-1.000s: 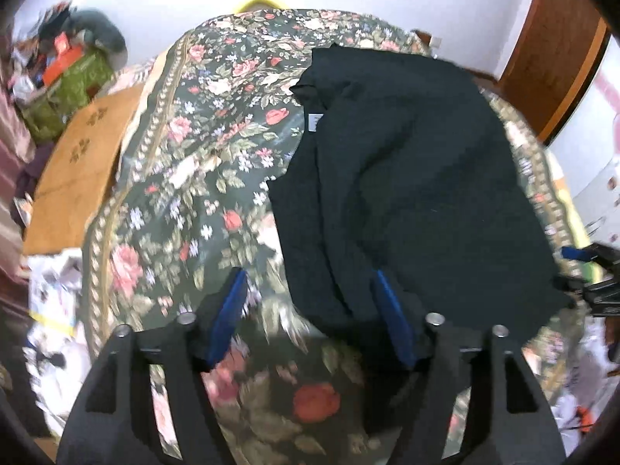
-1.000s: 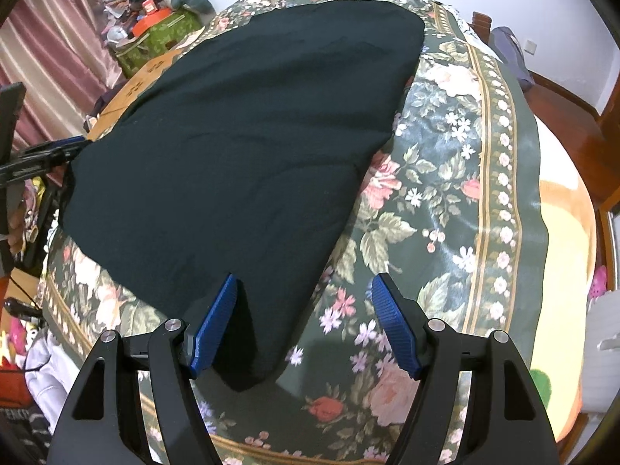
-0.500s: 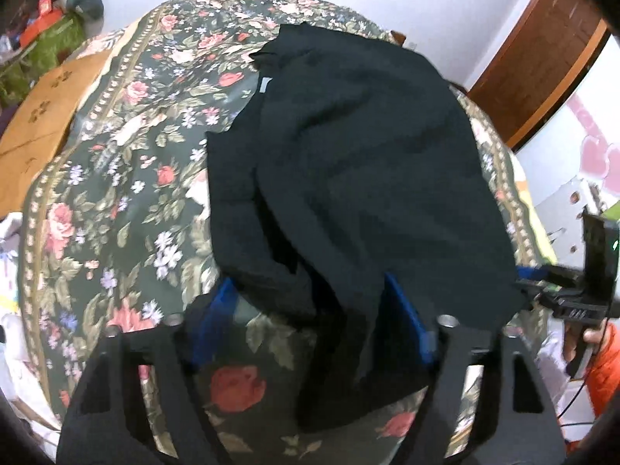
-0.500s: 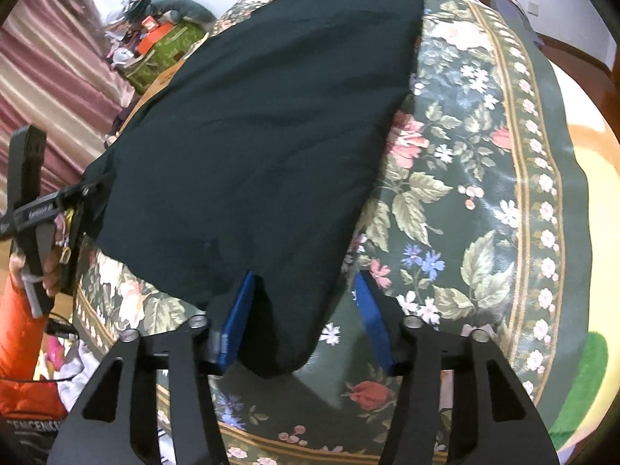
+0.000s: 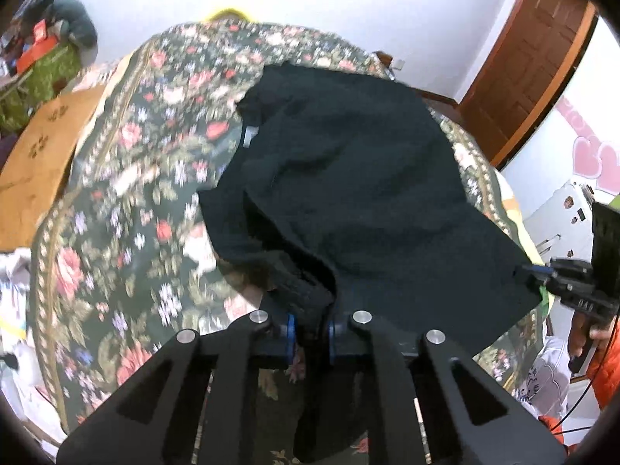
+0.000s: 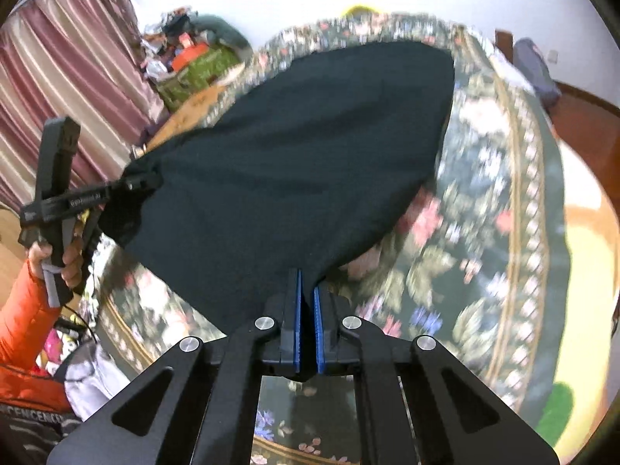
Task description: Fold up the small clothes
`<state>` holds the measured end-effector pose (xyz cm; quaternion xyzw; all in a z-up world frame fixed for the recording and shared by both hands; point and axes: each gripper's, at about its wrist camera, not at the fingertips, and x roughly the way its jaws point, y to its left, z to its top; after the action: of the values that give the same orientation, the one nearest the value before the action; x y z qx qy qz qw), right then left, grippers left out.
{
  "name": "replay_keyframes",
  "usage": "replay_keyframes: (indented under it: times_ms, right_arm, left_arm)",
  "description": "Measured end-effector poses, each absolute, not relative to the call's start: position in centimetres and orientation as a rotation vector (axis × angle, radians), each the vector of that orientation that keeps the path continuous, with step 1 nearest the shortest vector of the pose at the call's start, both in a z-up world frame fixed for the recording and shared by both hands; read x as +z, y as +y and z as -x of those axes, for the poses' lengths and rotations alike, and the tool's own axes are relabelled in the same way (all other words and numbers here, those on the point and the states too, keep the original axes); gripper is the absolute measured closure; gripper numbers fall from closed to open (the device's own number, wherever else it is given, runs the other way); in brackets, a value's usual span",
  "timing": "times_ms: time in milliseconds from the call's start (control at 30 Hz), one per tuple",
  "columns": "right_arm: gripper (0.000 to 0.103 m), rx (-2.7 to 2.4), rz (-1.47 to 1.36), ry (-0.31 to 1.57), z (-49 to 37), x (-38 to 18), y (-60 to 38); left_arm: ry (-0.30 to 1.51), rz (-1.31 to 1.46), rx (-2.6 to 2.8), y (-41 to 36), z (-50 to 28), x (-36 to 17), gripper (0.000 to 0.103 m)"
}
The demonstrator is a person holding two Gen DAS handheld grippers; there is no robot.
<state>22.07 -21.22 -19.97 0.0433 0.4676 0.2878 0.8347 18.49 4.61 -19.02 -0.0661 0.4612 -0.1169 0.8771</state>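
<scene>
A black garment (image 5: 348, 193) lies spread on a floral bedspread (image 5: 128, 201), its near edge lifted. My left gripper (image 5: 309, 333) is shut on a bunched near corner of the garment. My right gripper (image 6: 306, 321) is shut on the other near corner of the same garment (image 6: 294, 162). The cloth stretches taut between the two grippers. The right gripper also shows at the far right of the left wrist view (image 5: 562, 283), and the left gripper at the left of the right wrist view (image 6: 89, 197).
A brown cardboard sheet (image 5: 35, 162) lies at the bed's left side. Cluttered bags and boxes (image 6: 186, 58) stand by the striped curtain (image 6: 58, 89). A wooden door (image 5: 531, 58) is at the far right. The person's orange sleeve (image 6: 23, 333) is at the left.
Both grippers closed on the garment's near corners and lifted them; the cloth's near edge rose off the bed and pulled taut.
</scene>
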Motion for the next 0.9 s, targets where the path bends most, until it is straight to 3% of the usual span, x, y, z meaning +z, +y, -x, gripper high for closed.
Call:
replay_keyframes:
  times_ms: [500,900]
  right_arm:
    - [0.098,0.513,-0.067,0.767,-28.0,-12.5,-23.8]
    - [0.098,0.426,-0.049,0.807,-40.7,-13.8,-23.9]
  left_arm:
    - [0.845,0.194,-0.278,3.7,-28.2,-9.8,0.092]
    - [0.924,0.262,-0.242,4.1,-42.4,-14.2,0.092]
